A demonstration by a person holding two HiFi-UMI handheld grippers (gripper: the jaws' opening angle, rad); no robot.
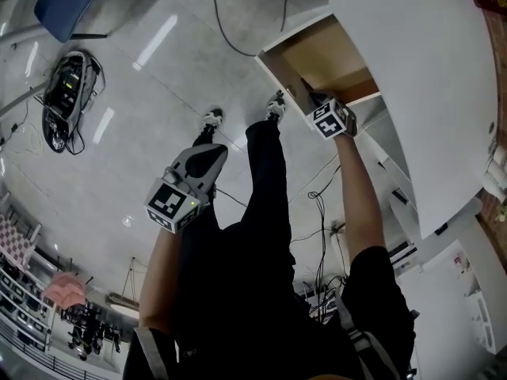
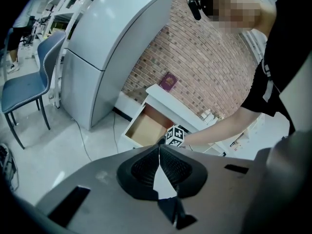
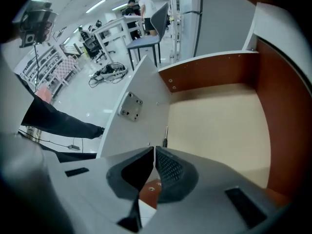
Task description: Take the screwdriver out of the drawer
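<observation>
my right arm is stretched out straight, and my right gripper (image 1: 307,95) pokes over the front edge of the open drawer (image 1: 333,58). its jaws are pressed almost together, with only a thin slit, and i see nothing between them. my left arm hangs low by my leg. my left gripper (image 1: 211,157) looks toward the drawer from well apart. its jaws are closed tight and hold nothing.

the drawer sticks out from under a white worktop (image 1: 428,93). a blue chair (image 1: 67,2) and a heap of cables (image 1: 67,101) are on the floor, far off to my left.

only the right gripper view shows the screwdriver (image 3: 165,134) — a thin little thing inside the drawer, close along the front wall, just past my jaw tips. i cannot tell if the jaws touch it. in the head view my gripper covers that spot. only the left gripper view shows the brick wall (image 2: 195,67) behind the worktop — and a dark red book (image 2: 168,82) lying on top.
</observation>
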